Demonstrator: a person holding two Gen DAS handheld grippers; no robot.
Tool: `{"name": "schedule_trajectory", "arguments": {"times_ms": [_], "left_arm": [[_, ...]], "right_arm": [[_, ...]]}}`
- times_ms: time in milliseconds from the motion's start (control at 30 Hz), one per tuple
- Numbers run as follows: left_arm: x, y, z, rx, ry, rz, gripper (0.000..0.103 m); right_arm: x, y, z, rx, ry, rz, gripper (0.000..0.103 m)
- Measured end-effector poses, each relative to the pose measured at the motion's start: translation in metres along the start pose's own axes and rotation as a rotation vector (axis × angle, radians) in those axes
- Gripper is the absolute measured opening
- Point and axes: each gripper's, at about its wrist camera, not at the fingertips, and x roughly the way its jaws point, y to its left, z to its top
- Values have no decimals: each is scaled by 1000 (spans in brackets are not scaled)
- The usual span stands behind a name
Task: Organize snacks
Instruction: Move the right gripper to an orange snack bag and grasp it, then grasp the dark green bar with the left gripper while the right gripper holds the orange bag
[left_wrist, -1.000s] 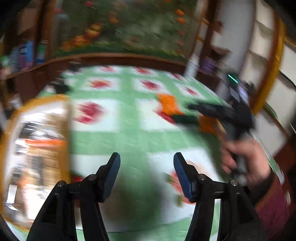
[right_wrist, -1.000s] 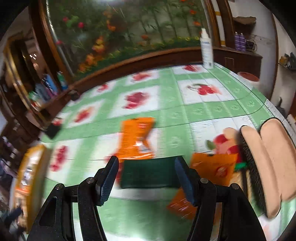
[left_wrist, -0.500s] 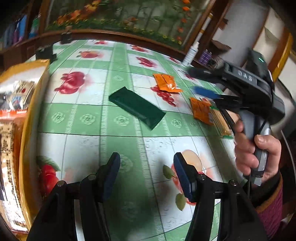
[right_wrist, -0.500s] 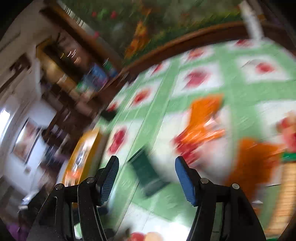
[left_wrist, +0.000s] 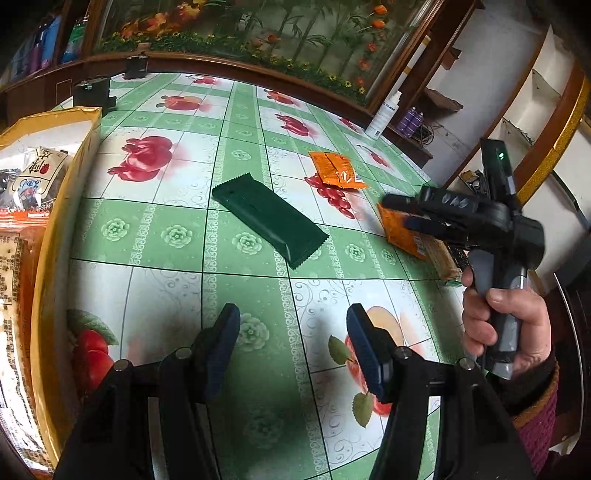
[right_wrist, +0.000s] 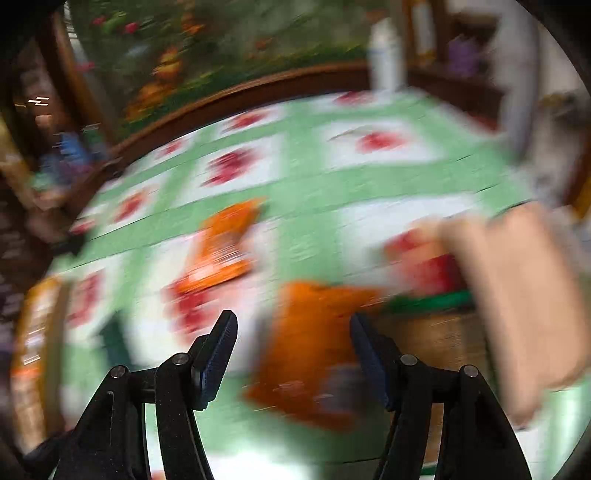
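Right wrist view has been swung off the green packet (left_wrist: 269, 224) onto the nearer orange packet (right_wrist: 314, 354), now framed between the empty, parted jaws of the right gripper (right_wrist: 293, 354); left gripper (left_wrist: 291, 347) also gapes, snacks on the tabletop (left_wrist: 177, 236), none yet grasped.

The tablecloth (left_wrist: 177, 236) looks like smooth, slightly shiny plastic. The dark green wrapper (left_wrist: 269, 219) is matt foil, with saw-cut ends. The orange packet (left_wrist: 337, 170) is glossy. The yellow box (left_wrist: 79, 155) seems cardboard. The table's border (left_wrist: 229, 70) is varnished wood.
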Motion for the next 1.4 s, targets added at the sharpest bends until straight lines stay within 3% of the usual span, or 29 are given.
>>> {"name": "schedule_trajectory", "arguments": {"times_ms": [67, 300, 433, 567, 633, 700, 767, 800, 967, 1067, 1167, 1400], "left_arm": [[-1, 0, 0, 0, -3, 2, 59], [-1, 3, 1, -11, -8, 7, 59], [0, 4, 1, -12, -5, 6, 59], [-1, 4, 1, -10, -8, 6, 59], [-1, 5, 1, -14, -10, 6, 59], [-2, 6, 1, -17, -11, 7, 59], [-2, 6, 1, -18, -12, 9, 59], [-2, 7, 1, -18, -14, 12, 59], [-4, 8, 0, -25, -20, 21, 59], [-4, 10, 0, -35, -24, 26, 59], [-5, 12, 0, -44, -25, 32, 59], [-12, 0, 12, 4, -23, 130, 59]], "right_arm": [[-9, 0, 1, 32, -28, 82, 68], [-13, -5, -10, 11, -17, -166, 68], [5, -4, -5, -5, 22, -193, 70], [19, 19, -15, -137, 19, -280, 73], [24, 35, -22, -234, 17, -288, 67], [26, 48, -28, -285, 14, -258, 59], [27, 60, -34, -340, 16, -229, 42], [27, 65, -36, -355, 17, -214, 38], [37, 102, -46, -459, 21, -161, 35], [34, 120, -59, -519, 58, -33, 35], [30, 106, -50, -405, 74, 53, 35], [22, 62, -32, -233, 34, 42, 35]]}}
